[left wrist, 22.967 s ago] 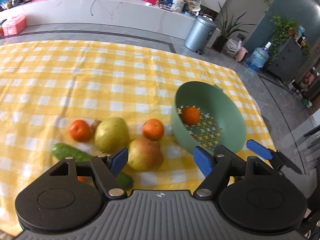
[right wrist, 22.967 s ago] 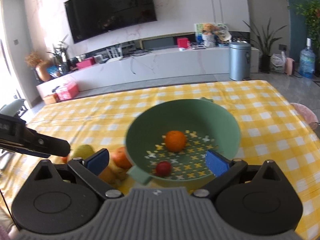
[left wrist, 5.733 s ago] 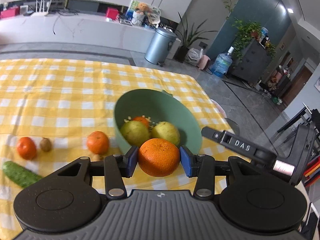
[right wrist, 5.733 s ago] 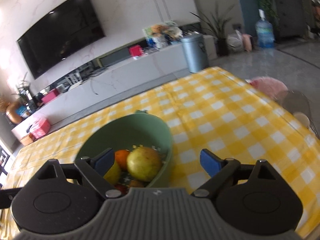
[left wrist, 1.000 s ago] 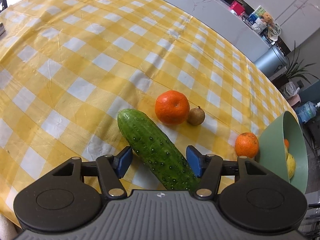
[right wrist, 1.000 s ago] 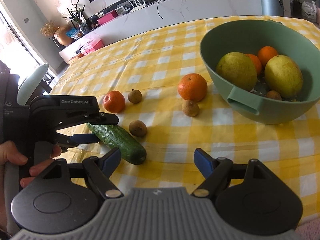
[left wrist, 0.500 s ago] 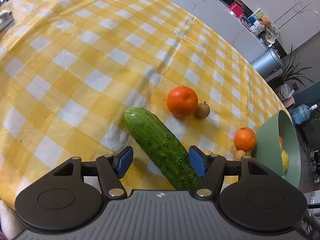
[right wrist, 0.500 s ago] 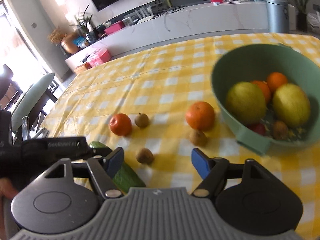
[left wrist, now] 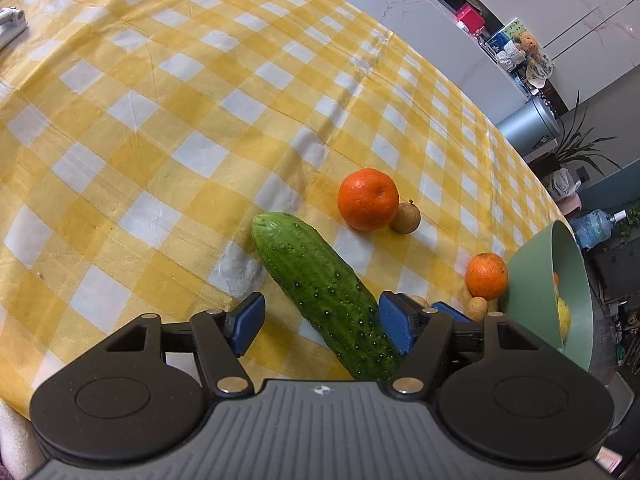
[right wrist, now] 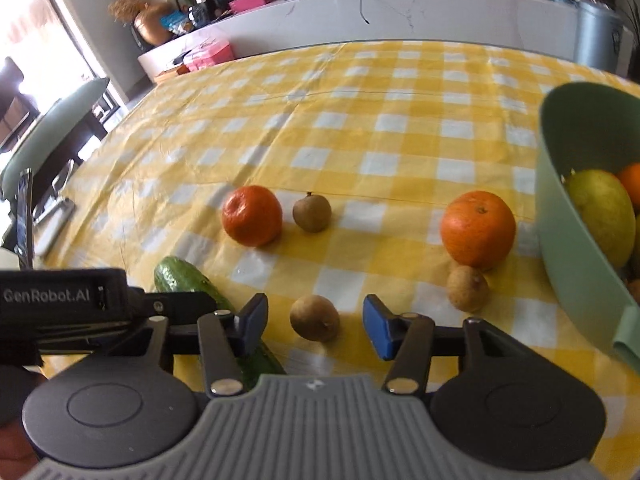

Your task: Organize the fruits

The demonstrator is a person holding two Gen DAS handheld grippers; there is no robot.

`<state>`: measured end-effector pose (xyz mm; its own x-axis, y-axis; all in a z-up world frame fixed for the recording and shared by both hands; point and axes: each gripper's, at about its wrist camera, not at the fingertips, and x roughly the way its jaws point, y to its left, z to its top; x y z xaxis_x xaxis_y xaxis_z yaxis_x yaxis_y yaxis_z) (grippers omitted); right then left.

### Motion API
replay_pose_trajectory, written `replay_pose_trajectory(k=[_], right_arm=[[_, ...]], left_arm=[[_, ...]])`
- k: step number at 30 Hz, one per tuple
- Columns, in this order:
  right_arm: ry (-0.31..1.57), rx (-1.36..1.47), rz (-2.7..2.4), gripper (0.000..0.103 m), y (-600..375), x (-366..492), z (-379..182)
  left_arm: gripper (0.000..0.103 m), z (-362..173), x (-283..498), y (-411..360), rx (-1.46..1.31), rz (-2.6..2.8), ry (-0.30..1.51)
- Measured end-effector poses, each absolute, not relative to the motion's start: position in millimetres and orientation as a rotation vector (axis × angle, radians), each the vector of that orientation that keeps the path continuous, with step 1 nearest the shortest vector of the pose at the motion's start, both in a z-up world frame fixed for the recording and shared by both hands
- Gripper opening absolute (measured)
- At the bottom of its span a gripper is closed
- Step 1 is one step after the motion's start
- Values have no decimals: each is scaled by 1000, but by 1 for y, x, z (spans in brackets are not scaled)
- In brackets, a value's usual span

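green cucumber (left wrist: 325,292) lies lower centre in left wrist view on the checked table (left wrist: 160,128), between the apart pads of the left claw (left wrist: 320,322), jaws just opening; firm, bumpy, longish, best taken mid-body. right wrist view: small brown fruit (right wrist: 315,317) lower centre, right claw (right wrist: 316,326) closing around it, not touching yet; light, round, rolls easily. green bowl (right wrist: 576,216) at right edge.

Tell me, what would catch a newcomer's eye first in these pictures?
Probably the long green cucumber lying on the yellow checked tablecloth, right between the open blue pads of the left gripper. Next, two bright oranges on the cloth, with a green bowl of fruit at the right edge.
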<state>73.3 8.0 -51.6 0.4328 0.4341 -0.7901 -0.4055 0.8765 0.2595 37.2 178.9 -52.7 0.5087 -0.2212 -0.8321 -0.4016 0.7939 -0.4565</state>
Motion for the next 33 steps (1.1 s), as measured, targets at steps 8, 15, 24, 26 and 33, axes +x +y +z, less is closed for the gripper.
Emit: replay_pose_trajectory(k=[8,15,24,26,33], right_arm=[[961,-70,532,30,15,71,-55],[937,-117,532,24,16,65,-55],[923,-101,473,24,-1,57,-48],[927,-100,454,24,-5,56,-47],[917,-54,384,24,-35,42,-37]], left_arm=[[78,-54,38,179,-678,118,1052],[78,-53,40,176,-650,117,1045],[75,-44,44,165,-586,51,1053],[75,-39,42,160,-540,30,1046],[75,-6,34,145,-489,-38,952]])
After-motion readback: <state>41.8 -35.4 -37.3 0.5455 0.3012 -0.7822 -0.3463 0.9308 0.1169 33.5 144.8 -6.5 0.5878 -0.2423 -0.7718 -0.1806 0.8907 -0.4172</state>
